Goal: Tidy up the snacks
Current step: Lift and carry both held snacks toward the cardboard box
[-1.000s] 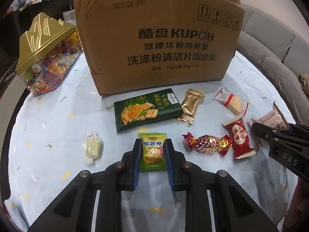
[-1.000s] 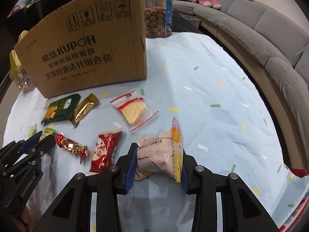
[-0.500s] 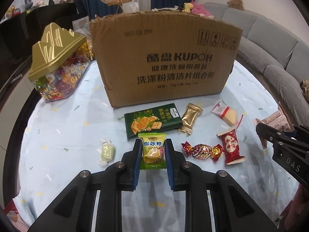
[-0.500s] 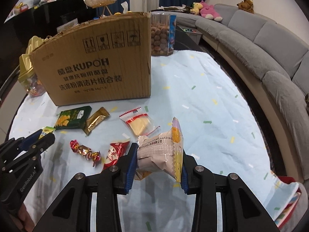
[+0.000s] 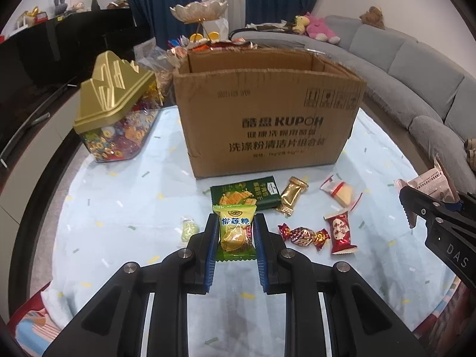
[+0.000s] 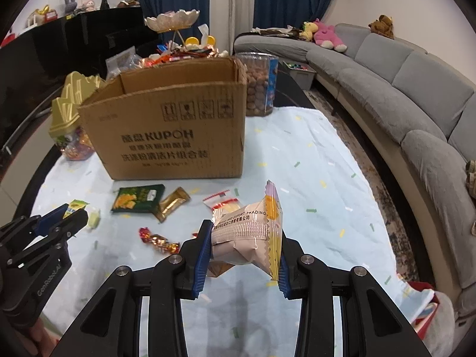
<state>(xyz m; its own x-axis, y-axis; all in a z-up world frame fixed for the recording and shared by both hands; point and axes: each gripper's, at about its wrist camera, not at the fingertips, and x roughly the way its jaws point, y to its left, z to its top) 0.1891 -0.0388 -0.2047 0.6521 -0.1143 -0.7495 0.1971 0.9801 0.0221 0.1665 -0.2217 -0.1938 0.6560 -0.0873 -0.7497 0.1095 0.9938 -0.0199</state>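
Snacks, loose, on a round table covered by a pale blue cloth [image 5: 125, 196] with confetti print; open cardboard box [image 5: 267, 125] printed KUPOH standing at the far middle of the cloth.

Held items:
- Left gripper [image 5: 235, 235]: blue-padded fingers clamped on a green and yellow candy packet [image 5: 236, 232], packet upright between the pads, above the cloth and in front of the box.
- Right gripper [image 6: 244, 250]: fingers clamped on a puffed pinkish-beige snack pouch [image 6: 247, 238] with a yellow serrated seam, pouch lying crosswise between the pads, above the cloth to the right of the box front.

Items lying on the cloth, in front of the box:
- Dark green cracker packet [image 5: 245, 197], nearest the box wall.
- Gold foil sachet [image 5: 293, 195], just right of the cracker packet.
- Clear packet with a red stripe and a pale yellow piece inside [image 5: 340, 192], further right.
- Red packet with white lettering [image 5: 340, 232], nearer the grippers.
- Red and gold twist-wrapped candy [image 5: 303, 235], just left of the red packet.
- Small pale green wrapped sweet [image 5: 189, 229], left of the left gripper's fingers.

Surroundings:
- Clear candy jar with a gold mountain-shaped lid [image 5: 116, 110], left of the box, on the cloth.
- Tall clear tub of brown round snacks [image 6: 258, 84], behind the box's right corner.
- Grey curved sofa [image 6: 401, 95] along the right, soft toys on its back.
- Shell-shaped stand dish [image 5: 199, 12] behind the box.
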